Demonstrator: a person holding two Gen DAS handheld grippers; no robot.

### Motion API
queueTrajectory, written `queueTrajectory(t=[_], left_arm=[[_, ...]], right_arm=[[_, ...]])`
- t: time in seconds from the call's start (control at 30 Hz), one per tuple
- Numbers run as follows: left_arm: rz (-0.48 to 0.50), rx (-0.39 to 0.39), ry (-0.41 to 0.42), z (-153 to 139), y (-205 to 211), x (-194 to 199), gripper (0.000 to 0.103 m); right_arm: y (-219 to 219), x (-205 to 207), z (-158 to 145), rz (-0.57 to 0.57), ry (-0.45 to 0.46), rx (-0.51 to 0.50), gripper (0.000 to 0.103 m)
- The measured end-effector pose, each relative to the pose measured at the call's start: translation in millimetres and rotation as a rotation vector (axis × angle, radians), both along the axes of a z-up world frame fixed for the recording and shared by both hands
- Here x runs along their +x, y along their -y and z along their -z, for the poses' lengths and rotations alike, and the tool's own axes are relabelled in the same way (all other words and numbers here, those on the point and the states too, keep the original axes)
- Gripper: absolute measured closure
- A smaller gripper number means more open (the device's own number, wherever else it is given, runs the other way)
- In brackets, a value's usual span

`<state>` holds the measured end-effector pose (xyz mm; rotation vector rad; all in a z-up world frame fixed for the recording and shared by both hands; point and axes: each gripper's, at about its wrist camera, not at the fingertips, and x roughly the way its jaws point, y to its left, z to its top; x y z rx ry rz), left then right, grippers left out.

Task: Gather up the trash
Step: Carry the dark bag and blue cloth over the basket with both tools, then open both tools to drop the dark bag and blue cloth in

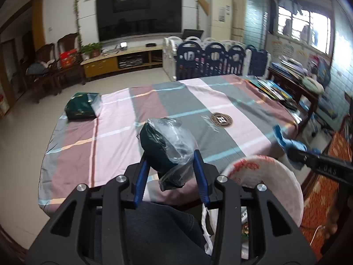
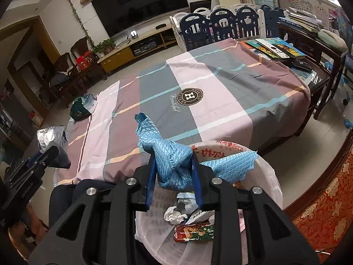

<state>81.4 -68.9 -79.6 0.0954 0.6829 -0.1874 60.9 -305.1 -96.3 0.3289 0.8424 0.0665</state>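
Note:
My left gripper (image 1: 170,155) is shut on a dark green packet in crinkled clear plastic (image 1: 164,141), held above the near edge of the striped table (image 1: 198,101). My right gripper (image 2: 173,155) is shut on a blue quilted cloth (image 2: 169,154), which hangs over the white-lined trash bin (image 2: 270,176). Inside the bin lie a crumpled tissue (image 2: 174,216) and a red and green wrapper (image 2: 194,231). In the left wrist view the bin (image 1: 284,172) is at the lower right, with the cloth (image 1: 281,135) beyond it. A second green packet (image 1: 81,106) lies at the table's far left corner.
Books and remotes (image 2: 273,48) lie on the table's far right side. A dark wooden chair (image 2: 320,66) stands to the right of the table, and a blue and white playpen fence (image 1: 220,59) stands behind it. A person's dark-clothed leg (image 1: 154,231) is under my left gripper.

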Motion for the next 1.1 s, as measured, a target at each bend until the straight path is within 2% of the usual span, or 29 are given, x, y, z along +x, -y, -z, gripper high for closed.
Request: queueTrajectory(t=[0.13, 0.3, 0.4, 0.53, 0.6, 0.77, 0.87, 0.93, 1.03, 1.1], left_arm=[[0.109, -0.002, -0.052, 10, 25, -8, 0.063], [0.252, 0.013, -0.107, 23, 55, -18, 0.063], [0.322, -0.006, -0.154, 32, 67, -18, 0.063], [0.392, -0.069, -0.244, 47, 76, -9, 0.063], [0.408, -0.088, -0.269, 51, 83, -6, 0.063], [0.462, -0.055, -0.288, 56, 107, -12, 0.06], [0.485, -0.021, -0.296, 59, 118, -16, 0.046], [0.48, 0.002, -0.278, 56, 120, -20, 0.029], [0.44, 0.036, -0.227, 43, 116, -24, 0.02], [0.391, 0.071, -0.183, 32, 111, -27, 0.018]], right_arm=[[18, -7, -4, 0.033, 0.021, 0.047, 0.073], [38, -19, -15, 0.061, 0.052, 0.04, 0.073], [51, -23, -13, 0.091, 0.044, 0.063, 0.073], [65, -30, -8, 0.118, 0.029, 0.114, 0.073], [68, -35, -9, 0.126, 0.029, 0.095, 0.073], [71, -43, -8, 0.138, 0.014, 0.03, 0.073], [77, -48, -8, 0.142, 0.017, 0.04, 0.073], [78, -50, -8, 0.144, 0.012, 0.03, 0.073], [73, -49, -5, 0.124, -0.023, -0.007, 0.073], [63, -46, -1, 0.091, -0.069, -0.038, 0.072]])
